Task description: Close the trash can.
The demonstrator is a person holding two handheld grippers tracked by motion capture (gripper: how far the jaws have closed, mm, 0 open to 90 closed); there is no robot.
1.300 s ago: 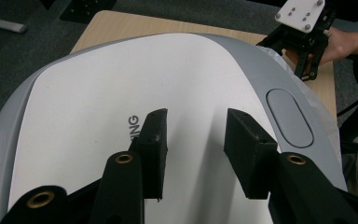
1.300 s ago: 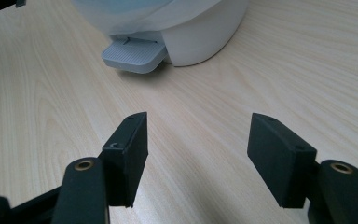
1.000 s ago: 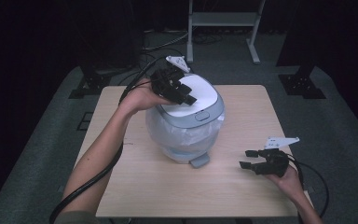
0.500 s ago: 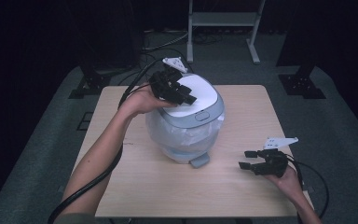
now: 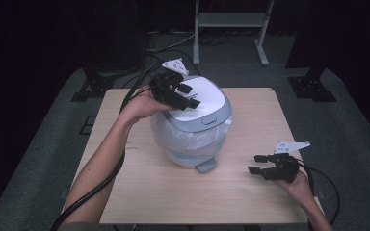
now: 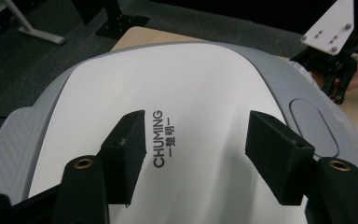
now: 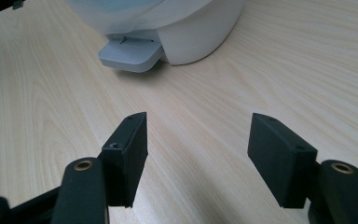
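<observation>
So the small round white pedal bin with the grey-rimmed flat lid [image 5: 195,122] is sat roughly mid-bench on the pale wooden bench [image 5: 250,197], a clear plastic liner bunched around its body, lid down. The left tongs [image 5: 185,96] are hung just over the rear-left part of the lid; their jaws have just been opening, and in the left gripper view they're spread with nothing between them, only the lid's printed white top [image 6: 168,93] beneath. The right tongs [image 5: 260,166] are held low over the bench to the bin's right, well apart from it, jaws wide and empty, aimed at the grey foot pedal [image 7: 130,53] sticking out at the front.

What could go wrong from here, as a guess: the bin looks light, so a sideways push on the lid could get it slid or tipped. The liner could also be snagged if the jaws are closed near the rim. And if the pedal gets pressed while the lid is being leaned on, the hinge would be strained.
</observation>
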